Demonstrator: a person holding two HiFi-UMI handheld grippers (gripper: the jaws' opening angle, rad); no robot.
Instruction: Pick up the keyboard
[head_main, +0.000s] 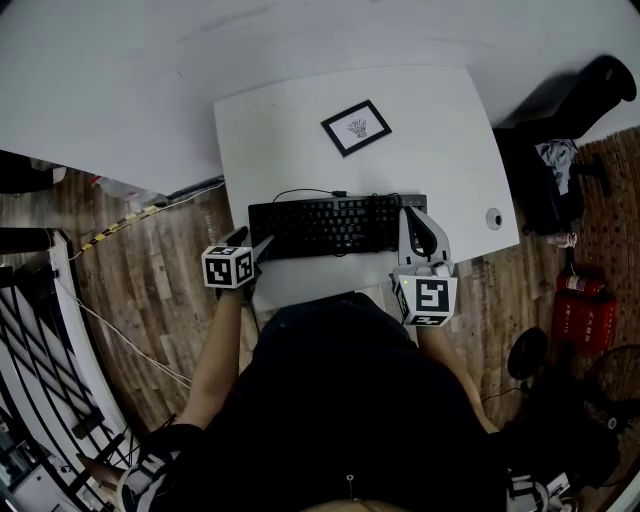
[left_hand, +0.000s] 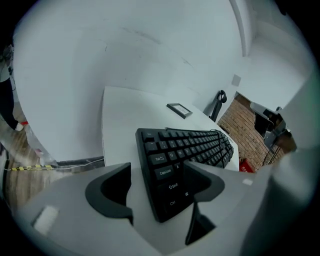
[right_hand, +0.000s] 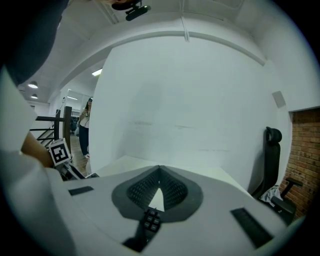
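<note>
One flat black computer keyboard (head_main: 325, 225) lies across the near part of the single white bench (head_main: 290, 130), its long side running left to right in the head view. One thin black cable (head_main: 300, 191) leaves its far edge. Behind it lies one small black-rimmed picture frame (head_main: 356, 127), well apart from the keys. One round grey grommet (head_main: 493, 218) sits near the bench's right edge. One black office chair (head_main: 570, 110) stands off the far right corner.

There are two grippers, each with one square-patterned marker cube (head_main: 228, 267), and two bare forearms reach up to them from the bottom of the head view.

The left gripper (head_main: 250, 242) is at the keyboard's left end and tilts steeply down. In the left gripper view its two dark fingers (left_hand: 107, 192) stand wide apart with the keyboard's (left_hand: 185, 150) left end between them. The left finger is clear of the casing with white bench showing in the gap, and the right finger hangs over the keys. Nothing is clamped.

The right gripper (head_main: 410, 215) lies nearly level over the keyboard's right end, with its forearm (head_main: 450, 360) behind it. In the right gripper view its fingers (right_hand: 135, 192) are closed and the tips meet (right_hand: 160, 170). A few black keys (right_hand: 150, 220) show through the small gap lower down. I cannot tell whether they touch the fingers.
</note>
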